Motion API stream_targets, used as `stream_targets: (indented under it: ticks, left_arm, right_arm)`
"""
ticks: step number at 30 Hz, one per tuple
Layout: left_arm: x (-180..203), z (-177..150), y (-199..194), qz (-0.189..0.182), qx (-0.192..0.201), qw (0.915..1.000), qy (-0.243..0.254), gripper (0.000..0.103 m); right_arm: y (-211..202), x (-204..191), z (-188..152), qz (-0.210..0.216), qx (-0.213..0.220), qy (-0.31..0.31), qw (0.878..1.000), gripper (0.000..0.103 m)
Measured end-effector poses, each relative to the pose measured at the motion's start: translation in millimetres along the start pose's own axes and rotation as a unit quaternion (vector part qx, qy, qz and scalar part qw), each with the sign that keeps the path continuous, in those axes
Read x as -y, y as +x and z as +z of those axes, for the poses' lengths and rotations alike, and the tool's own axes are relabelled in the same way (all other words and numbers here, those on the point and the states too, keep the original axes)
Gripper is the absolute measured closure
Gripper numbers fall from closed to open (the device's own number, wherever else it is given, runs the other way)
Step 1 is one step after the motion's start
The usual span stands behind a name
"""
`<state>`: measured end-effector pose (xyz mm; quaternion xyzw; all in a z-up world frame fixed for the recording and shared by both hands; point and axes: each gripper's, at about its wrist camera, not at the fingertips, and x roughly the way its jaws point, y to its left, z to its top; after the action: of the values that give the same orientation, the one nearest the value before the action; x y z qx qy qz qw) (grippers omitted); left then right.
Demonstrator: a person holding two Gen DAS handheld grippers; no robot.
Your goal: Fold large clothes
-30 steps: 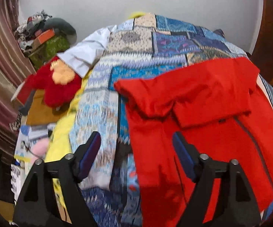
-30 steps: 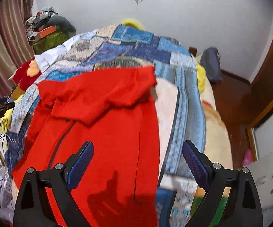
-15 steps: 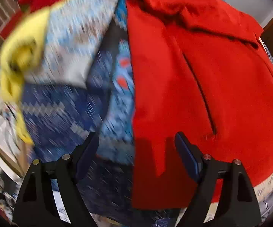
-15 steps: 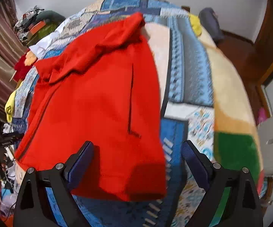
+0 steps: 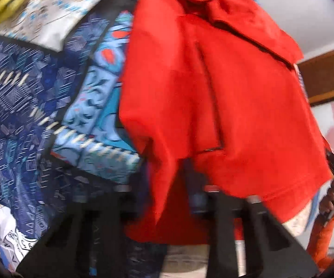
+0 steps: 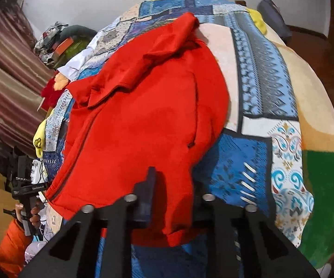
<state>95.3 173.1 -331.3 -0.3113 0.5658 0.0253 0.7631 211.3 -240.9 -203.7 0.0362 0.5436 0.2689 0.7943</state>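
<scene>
My left gripper [image 5: 164, 185] and right gripper [image 6: 173, 199] have just been closing, each now pinching the near hem of the red jacket [image 6: 148, 115]. It lies across the patchwork blanket [image 6: 255, 74], collar farthest, bare blanket on both sides.

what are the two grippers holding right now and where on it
Both hold the red jacket by its near bottom hem: the left gripper has just closed on its near left corner, the right gripper on its near right corner.
</scene>
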Motion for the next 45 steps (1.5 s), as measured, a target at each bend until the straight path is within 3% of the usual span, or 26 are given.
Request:
stream_targets:
  ticks: [5,9,17,22,26,31,36,40,42,43,44,45]
  left_arm:
    - [36,11,-13,0.035,0.033,0.9973,0.056,0.099]
    - [60,35,-49,0.044,0.099,0.9909,0.080,0.100]
    - [83,118,-107,0.077,0.207,0.9700,0.102,0.100]
    - [78,179,-119,0.123,0.244,0.9581,0.086,0.100]
    - [71,234,-98,0.164,0.250,0.9522,0.062,0.100]
    - [46,290,-49,0.184,0.219,0.9578,0.030,0.099]
    - [29,317,8,0.226,0.177,0.9574,0.029,0.097]
    - [23,320,29,0.245,0.173,0.9531,0.038,0.095]
    - [26,319,32,0.260,0.173,0.9485,0.051,0.095]
    - [28,318,33,0.268,0.172,0.9463,0.056,0.094]
    - [29,318,34,0.273,0.170,0.9452,0.059,0.094]
    - [30,319,33,0.274,0.168,0.9452,0.058,0.094]
  right_arm:
    - [-1,-18,17,-0.018,0.023,-0.034,0.999,0.095]
    - [-17,-30,41,-0.019,0.064,-0.053,0.996,0.095]
    - [-25,-46,110,-0.036,0.112,-0.074,0.990,0.095]
    - [-3,-57,176,-0.059,0.129,-0.076,0.987,0.095]
    - [30,-59,233,-0.081,0.131,-0.067,0.986,0.095]
    - [98,-44,293,-0.098,0.098,-0.037,0.990,0.095]
    - [168,-28,308,-0.161,0.057,-0.072,0.983,0.095]
    - [173,-15,313,-0.147,0.050,-0.083,0.984,0.094]
    - [167,-6,319,-0.132,0.047,-0.066,0.988,0.089]
    - [161,-1,321,-0.137,0.052,-0.057,0.988,0.075]
    - [155,1,322,-0.153,0.061,-0.054,0.985,0.047]
    - [145,5,323,-0.198,0.085,-0.056,0.975,0.033]
